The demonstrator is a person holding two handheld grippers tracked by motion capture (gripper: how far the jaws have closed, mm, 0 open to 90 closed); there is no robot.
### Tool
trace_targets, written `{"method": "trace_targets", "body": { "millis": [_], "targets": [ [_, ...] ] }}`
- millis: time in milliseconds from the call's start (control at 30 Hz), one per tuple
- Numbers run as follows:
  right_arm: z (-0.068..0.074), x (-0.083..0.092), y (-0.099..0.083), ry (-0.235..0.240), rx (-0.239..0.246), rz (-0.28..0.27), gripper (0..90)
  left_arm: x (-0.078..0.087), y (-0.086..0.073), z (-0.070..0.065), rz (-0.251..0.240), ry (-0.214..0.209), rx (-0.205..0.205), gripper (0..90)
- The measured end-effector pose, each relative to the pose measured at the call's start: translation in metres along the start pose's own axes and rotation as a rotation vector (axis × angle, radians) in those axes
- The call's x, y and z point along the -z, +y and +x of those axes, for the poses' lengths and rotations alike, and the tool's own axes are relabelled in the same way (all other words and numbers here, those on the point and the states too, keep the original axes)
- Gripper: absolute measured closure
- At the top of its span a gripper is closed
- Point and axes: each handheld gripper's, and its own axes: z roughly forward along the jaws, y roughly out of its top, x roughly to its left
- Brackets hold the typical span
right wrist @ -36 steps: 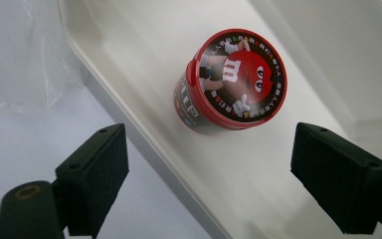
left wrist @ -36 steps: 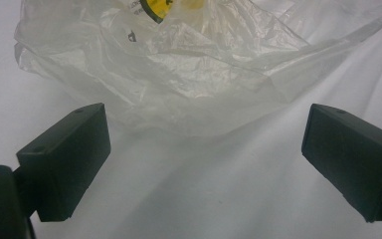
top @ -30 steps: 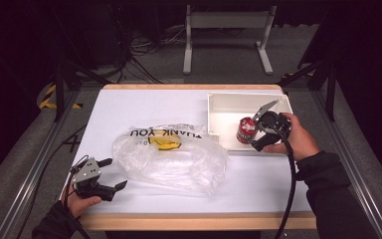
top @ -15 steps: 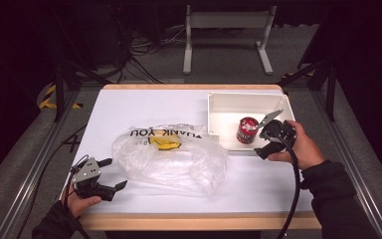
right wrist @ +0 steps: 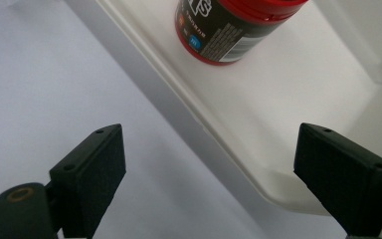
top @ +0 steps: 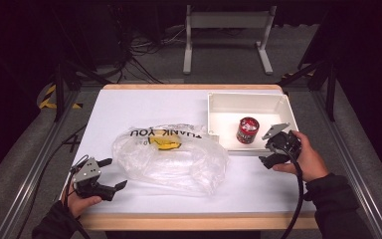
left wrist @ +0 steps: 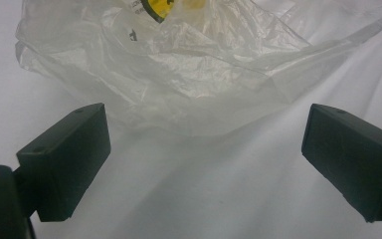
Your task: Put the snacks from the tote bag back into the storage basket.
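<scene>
Currently you are holding both the left gripper (top: pixel 113 174) and right gripper (top: pixel 271 145) spread and empty; red-lidded jar (top: pixel 247 130), standing in white tray (top: pixel 219 102), is looking rigid, smooth, slippery—take it across the body, below the lid.

Your bag (top: pixel 171 157) is thin clear plastic film, crinkled and glossy with printed lettering; the jar (top: pixel 247 130) looks like smooth plastic with a glossy red lid and a printed label. The tray (top: pixel 219 104) is smooth off-white plastic with a slight sheen, and the table (top: pixel 144 104) top is matt white with a bare wood edge strip. Your jaw pads on both grippers are matt black plastic.
</scene>
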Motion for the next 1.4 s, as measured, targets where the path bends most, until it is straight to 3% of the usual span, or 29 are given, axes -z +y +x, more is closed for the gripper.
{"method": "trace_targets", "body": {
  "millis": [833,1400],
  "targets": [
    [0.007,0.008,-0.055,-0.060,-0.046,-0.202,12.9,0.000,0.000,0.000,0.004,0.002,-0.001,5.9],
    [0.004,0.006,-0.095,-0.061,-0.166,-0.348,13.5,0.000,0.000,0.000,0.004,0.007,0.005,5.8]
  ]
}}
